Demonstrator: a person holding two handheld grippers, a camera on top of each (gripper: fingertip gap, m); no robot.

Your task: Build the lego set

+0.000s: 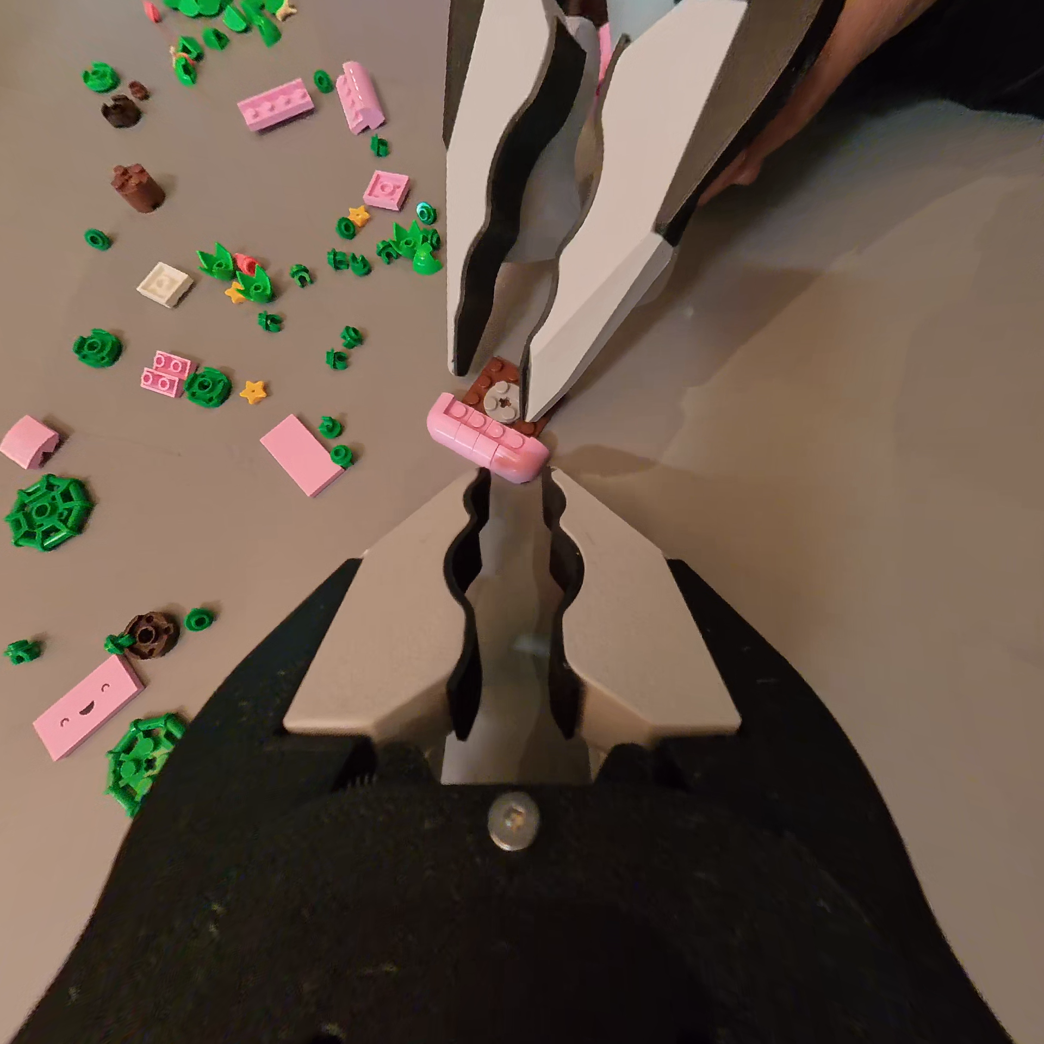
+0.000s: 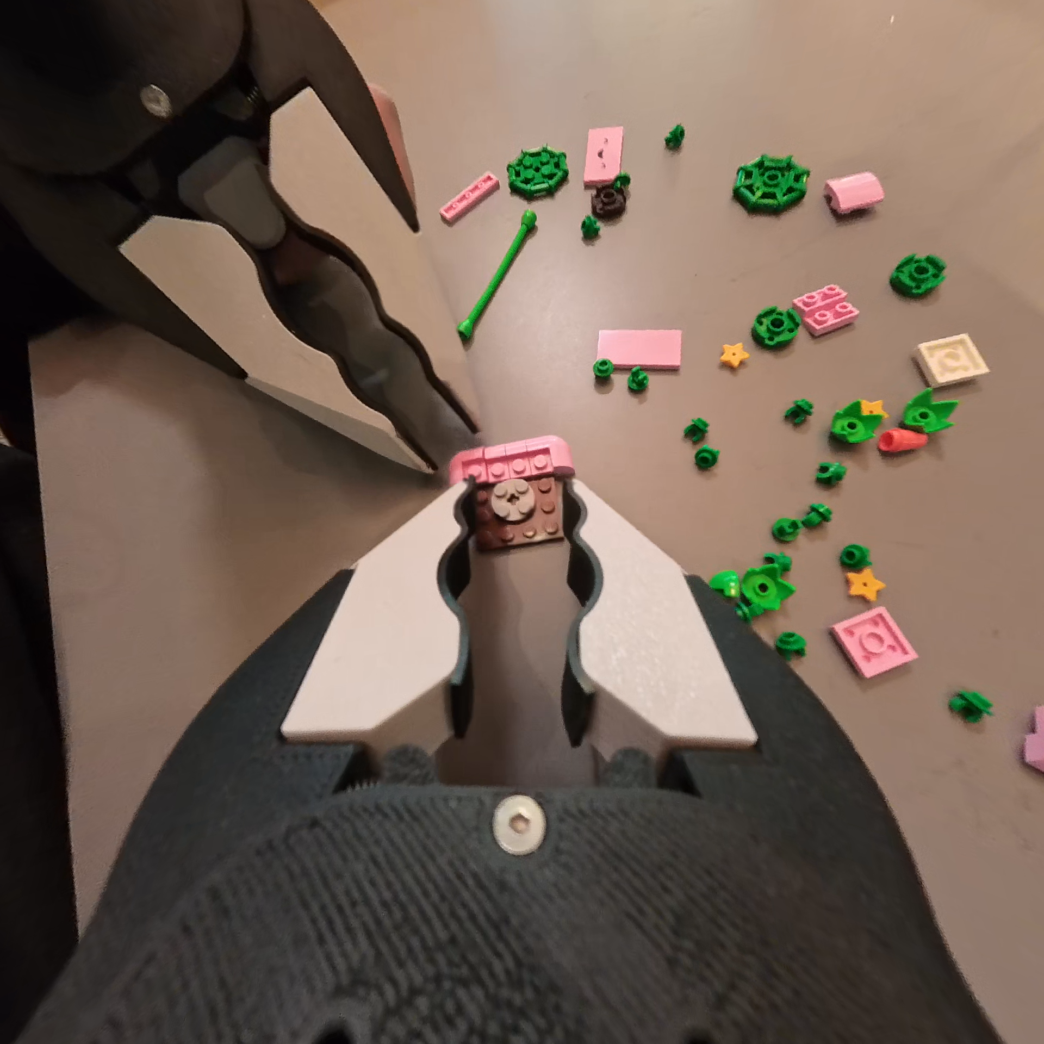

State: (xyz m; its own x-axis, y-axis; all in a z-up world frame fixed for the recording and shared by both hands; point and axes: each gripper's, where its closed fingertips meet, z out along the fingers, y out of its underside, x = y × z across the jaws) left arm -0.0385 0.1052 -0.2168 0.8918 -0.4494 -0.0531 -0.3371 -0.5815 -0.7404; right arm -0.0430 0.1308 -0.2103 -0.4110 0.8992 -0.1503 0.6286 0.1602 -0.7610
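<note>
A small assembly is held above the grey table [image 1: 791, 508]: a brown plate [image 2: 520, 534] with a grey round piece [image 2: 513, 500] on top and a pink rounded row [image 2: 511, 457] along its far edge. My right gripper [image 2: 517, 483] is shut on the brown plate's sides. In the left wrist view it comes in from the top [image 1: 497, 392], gripping the plate [image 1: 490, 377] behind the pink row [image 1: 480, 438]. My left gripper [image 1: 515, 477] has its jaws slightly apart, with the tips right at the pink row's end. It also shows in the right wrist view [image 2: 455, 450].
Loose pieces lie scattered on the table: green web discs [image 1: 48, 511], small green studs and leaves, pink tiles [image 1: 302, 455], a pink face tile [image 1: 87, 709], a white tile [image 2: 952, 359], a brown cylinder [image 1: 138, 188], a green bar [image 2: 500, 271]. A hand [image 1: 734, 169] holds the right gripper. The tips of both grippers are at nearly the same place. The green bar [image 2: 500, 271] is about 8 cm from my left fingertips.
</note>
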